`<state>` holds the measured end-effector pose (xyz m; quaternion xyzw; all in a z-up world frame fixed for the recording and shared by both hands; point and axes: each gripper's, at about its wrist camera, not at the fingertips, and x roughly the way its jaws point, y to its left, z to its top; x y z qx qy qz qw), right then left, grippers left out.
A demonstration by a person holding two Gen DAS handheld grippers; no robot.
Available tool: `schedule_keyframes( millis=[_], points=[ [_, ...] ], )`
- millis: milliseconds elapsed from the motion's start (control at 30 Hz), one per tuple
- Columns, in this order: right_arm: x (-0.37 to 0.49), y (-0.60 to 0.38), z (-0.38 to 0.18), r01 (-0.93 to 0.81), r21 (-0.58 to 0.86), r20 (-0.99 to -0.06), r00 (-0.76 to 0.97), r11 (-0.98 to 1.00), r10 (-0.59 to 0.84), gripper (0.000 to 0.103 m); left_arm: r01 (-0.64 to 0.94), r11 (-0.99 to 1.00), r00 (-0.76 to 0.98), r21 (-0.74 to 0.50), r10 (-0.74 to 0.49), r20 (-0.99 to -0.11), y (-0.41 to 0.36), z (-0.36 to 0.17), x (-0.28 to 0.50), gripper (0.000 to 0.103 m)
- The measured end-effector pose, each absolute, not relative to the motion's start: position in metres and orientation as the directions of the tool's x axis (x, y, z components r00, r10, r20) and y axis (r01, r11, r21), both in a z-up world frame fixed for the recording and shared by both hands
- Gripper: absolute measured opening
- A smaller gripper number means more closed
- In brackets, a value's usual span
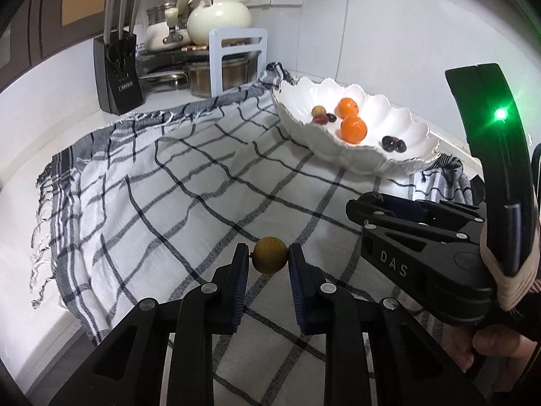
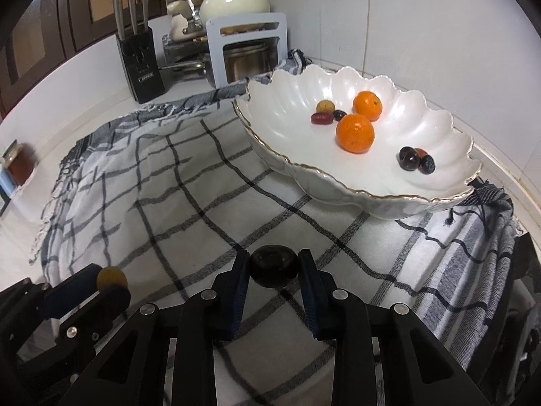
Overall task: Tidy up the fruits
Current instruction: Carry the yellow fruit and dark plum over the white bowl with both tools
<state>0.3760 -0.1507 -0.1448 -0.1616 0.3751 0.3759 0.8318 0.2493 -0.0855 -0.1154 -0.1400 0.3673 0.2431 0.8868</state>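
My left hand-held gripper (image 1: 268, 257) is clenched on a small yellow-brown fruit (image 1: 270, 254), pads on its two sides, just above the checked cloth (image 1: 152, 182). My right hand-held gripper (image 2: 274, 265) grasps a dark round fruit (image 2: 274, 265) the same way, to the right of the other. Both look light and firm with smooth skins. I judge the dark one slippery and easily bruised, so I'd hold across the widest part and squeeze no harder.

The two grippers sit close side by side, so I'd keep them from knocking together. Ahead the cloth lies bare and slightly rumpled, giving open room all the way to the scalloped white bowl (image 2: 304, 165) at far right, which holds two oranges (image 2: 355, 132) and several small dark fruits (image 2: 409, 159). Its thin gold-edged rim looks fragile, so I'd come in over it, not against it. The table edge runs close behind the bowl. At far left, well clear, stand a knife block (image 2: 142, 67) and a pot rack (image 2: 247, 50).
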Motion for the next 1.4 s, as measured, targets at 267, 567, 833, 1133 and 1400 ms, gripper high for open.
schedule_keyframes(
  millis=[267, 567, 833, 1133, 1400],
  points=[
    [0.360, -0.161, -0.119, -0.725, 0.007, -0.710, 0.482, 0.689, 0.514, 0.030, -0.516, 0.853, 0.655, -0.084, 0.329, -0.681, -0.085, -0.093, 0.238, 0.025],
    [0.342, -0.173, -0.089, -0.675, 0.001, -0.659, 0.555, 0.737, 0.509, 0.031, -0.470, 0.878, 0.721, -0.090, 0.324, -0.612, -0.078, -0.063, 0.232, 0.025],
    [0.328, -0.176, -0.068, -0.620, -0.008, -0.623, 0.617, 0.785, 0.481, 0.030, -0.396, 0.913, 0.772, -0.098, 0.274, -0.573, -0.071, -0.042, 0.233, 0.025],
    [0.323, -0.171, -0.049, -0.544, -0.014, -0.585, 0.685, 0.839, 0.434, 0.031, -0.296, 0.950, 0.819, -0.097, 0.200, -0.537, -0.052, -0.024, 0.243, 0.024],
    [0.321, -0.163, -0.031, -0.469, -0.015, -0.544, 0.745, 0.883, 0.386, 0.031, -0.204, 0.976, 0.858, -0.081, 0.138, -0.496, -0.037, -0.006, 0.256, 0.024]
  ],
)
